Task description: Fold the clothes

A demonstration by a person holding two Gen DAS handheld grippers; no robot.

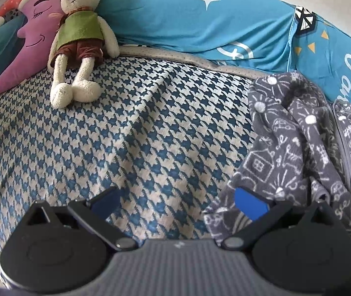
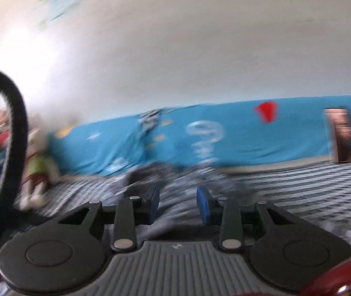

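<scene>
A grey fleece garment (image 1: 296, 148) with white doodle print lies crumpled on the right side of the bed. My left gripper (image 1: 178, 203) hovers low over the bed, open wide, and its right fingertip (image 1: 249, 204) sits over the garment's near-left edge. Nothing is between its fingers. The right wrist view is heavily blurred. There my right gripper (image 2: 178, 203) has its jaws a little apart, with blurred grey cloth (image 2: 175, 182) in and beyond the gap. Whether it grips that cloth is unclear.
The bed wears a blue-and-cream houndstooth cover (image 1: 131, 133). A plush rabbit (image 1: 81, 39) and a purple moon cushion (image 1: 29, 39) sit at the back left. A blue printed bumper (image 1: 200, 22) lines the wall. A black cable (image 2: 15, 128) loops at the left.
</scene>
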